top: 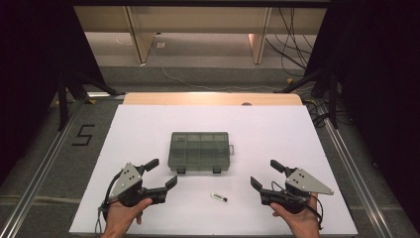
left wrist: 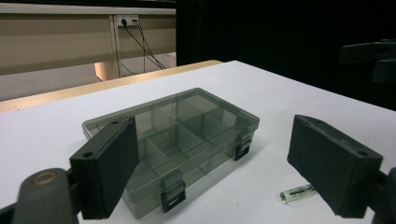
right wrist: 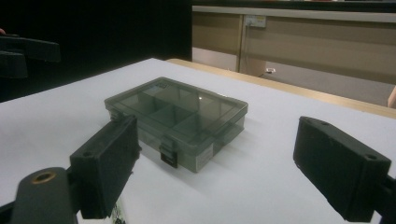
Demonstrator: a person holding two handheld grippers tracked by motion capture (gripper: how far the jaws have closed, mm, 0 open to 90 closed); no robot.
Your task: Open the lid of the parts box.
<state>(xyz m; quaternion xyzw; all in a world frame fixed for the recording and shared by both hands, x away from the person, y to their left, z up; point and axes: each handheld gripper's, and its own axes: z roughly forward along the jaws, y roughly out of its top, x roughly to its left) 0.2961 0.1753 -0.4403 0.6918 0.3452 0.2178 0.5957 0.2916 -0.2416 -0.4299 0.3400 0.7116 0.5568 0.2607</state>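
Box between both open claws

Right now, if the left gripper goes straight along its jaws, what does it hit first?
Probably the smoky compartment box. In the left gripper view the open left gripper points at its latched near side, with bare white table between them. The small vial lies off toward one jaw, likely outside the line; depth is unclear.

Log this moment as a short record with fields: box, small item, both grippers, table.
box: smoky clear compartment box, lid shut, two dark latches facing the person
small item: little clear tube, lying on the table in front of the box, apart from it
left gripper: open, holds nothing, left of the box
right gripper: open, holds nothing, right of the tube
table: white top
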